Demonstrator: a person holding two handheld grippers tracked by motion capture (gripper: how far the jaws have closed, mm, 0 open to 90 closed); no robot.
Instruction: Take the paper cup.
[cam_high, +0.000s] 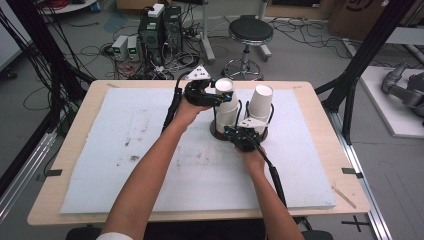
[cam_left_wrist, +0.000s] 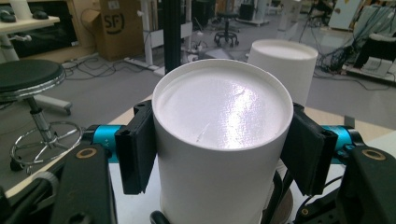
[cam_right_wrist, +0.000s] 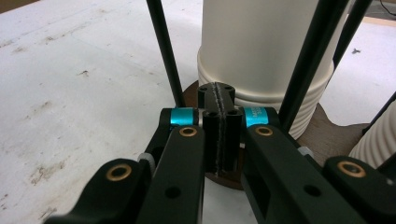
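On the white mat, the left gripper clamps the top cup above the rack base, seemingly to lift it, while the closed, empty right gripper steadies that base.

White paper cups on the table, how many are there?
2 cup stacks can be told apart: one clamped by the left hand-held gripper, the other stack beside it in the wire holder. Nested cups may hide inside each.
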